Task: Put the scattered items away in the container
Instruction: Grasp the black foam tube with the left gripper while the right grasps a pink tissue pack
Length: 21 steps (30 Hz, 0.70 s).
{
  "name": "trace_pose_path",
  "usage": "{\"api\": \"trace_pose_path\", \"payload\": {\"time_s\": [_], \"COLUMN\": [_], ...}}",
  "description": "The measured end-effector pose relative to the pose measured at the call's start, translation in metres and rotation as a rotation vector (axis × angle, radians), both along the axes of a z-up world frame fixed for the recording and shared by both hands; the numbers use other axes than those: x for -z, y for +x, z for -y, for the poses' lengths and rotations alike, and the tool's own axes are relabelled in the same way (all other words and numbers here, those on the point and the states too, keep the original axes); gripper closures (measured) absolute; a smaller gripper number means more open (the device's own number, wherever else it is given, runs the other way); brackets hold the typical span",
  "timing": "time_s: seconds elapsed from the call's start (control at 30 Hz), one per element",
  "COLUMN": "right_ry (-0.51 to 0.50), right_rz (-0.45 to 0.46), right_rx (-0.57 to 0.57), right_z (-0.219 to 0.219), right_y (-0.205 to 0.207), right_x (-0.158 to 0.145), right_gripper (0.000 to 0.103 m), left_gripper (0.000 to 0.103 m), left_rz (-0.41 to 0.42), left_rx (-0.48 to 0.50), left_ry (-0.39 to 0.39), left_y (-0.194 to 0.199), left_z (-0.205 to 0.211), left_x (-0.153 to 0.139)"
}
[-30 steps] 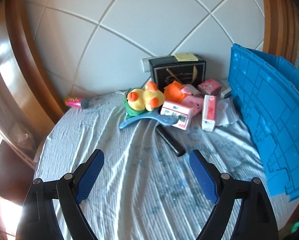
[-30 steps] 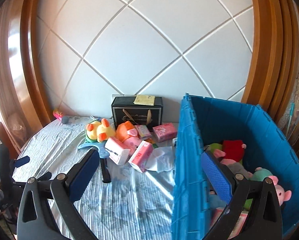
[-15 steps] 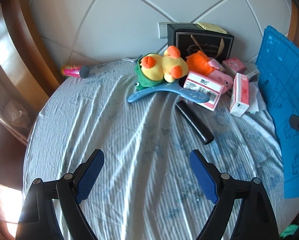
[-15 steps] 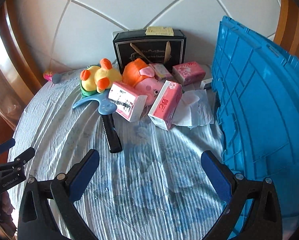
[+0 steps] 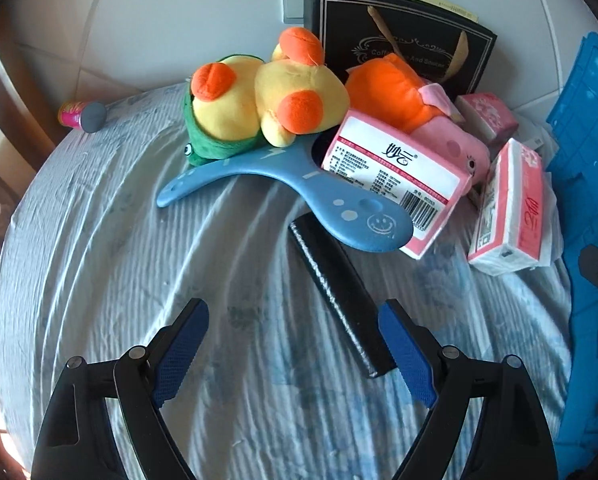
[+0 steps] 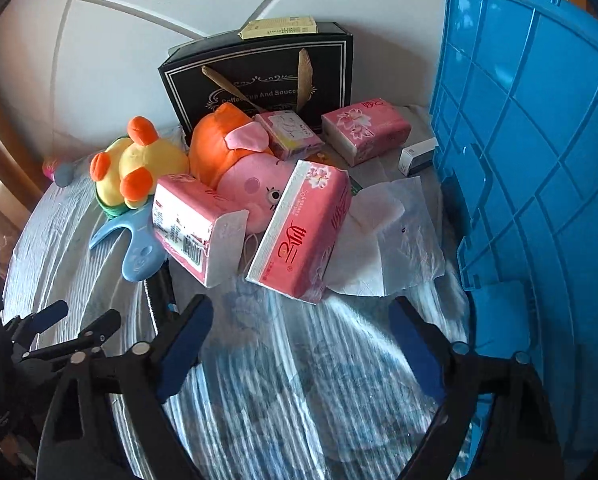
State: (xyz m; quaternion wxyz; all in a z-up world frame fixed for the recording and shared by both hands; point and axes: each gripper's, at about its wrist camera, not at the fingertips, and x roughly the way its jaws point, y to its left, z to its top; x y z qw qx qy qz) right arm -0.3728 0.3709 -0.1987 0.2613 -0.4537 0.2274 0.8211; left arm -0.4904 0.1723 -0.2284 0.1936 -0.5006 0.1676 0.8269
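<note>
Pink tissue packs (image 6: 303,232) (blue crate (image 6: 539,160) beside)

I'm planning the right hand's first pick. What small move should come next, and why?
Probably ease the right hand-held gripper forward over the nearest pink tissue pack: its jaws, which have just been closing, hold nothing, and that pack lies just ahead, beside the blue crate.

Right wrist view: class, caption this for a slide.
Open right tool above striped cloth, nearing pink tissue pack beside blue crate.
</note>
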Motion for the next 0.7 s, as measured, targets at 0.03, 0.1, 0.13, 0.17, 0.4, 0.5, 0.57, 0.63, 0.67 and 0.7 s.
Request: {"api": "trace_pose_path", "payload": {"time_s": [0.03,0.1,0.13,0.17,0.4,0.5,0.57,0.63,0.67,0.7], "right_ry": [-0.013,-0.037,-0.047,-0.057,-0.098,-0.1,-0.095,-0.089,-0.09,-0.083], "right_rz": [0.001,-0.003,-0.007,-0.01,0.031,0.038,0.038,0.044,0.047,0.05], "right_rx": [0.007,0.018,0.02,0.021,0.019,0.024,0.023,0.012,0.01,0.007], "right_z": [-0.005,-0.013,-0.016,-0.019,-0.028,-0.032,-0.033,-0.034,-0.034,-0.033], "right_y": [-0.004,-0.014,-0.018,-0.023,-0.05,-0.053,-0.055,-0.057,-0.058,-0.058], "right_x": [0.007,0.019,0.024,0.028,0.065,0.072,0.073,0.077,0.077,0.076], "right_gripper": [0.026,0.026,0.026,0.026,0.026,0.026,0.026,0.037,0.044,0.045], "left_gripper": [0.015,0.015,0.015,0.015,0.029,0.039,0.052,0.059,0.06,0.061], "left_rz": [0.003,0.03,0.041,0.051,0.139,0.156,0.162,0.143,0.138,0.136], "left_rx": [-0.004,-0.007,-0.006,-0.007,-0.019,-0.016,0.012,0.023,0.029,0.033], "left_ry": [-0.011,-0.027,-0.043,-0.061,-0.091,-0.056,-0.045,-0.064,-0.066,-0.067], "left_y": [-0.002,-0.005,-0.007,-0.009,-0.024,-0.026,-0.024,-0.02,-0.018,-0.017], "left_z": [-0.008,-0.022,-0.028,-0.033,-0.039,-0.037,-0.039,-0.042,-0.042,-0.042], "left_x": [0.009,0.025,0.033,0.04,0.076,0.078,0.077,0.076,0.076,0.076]}}
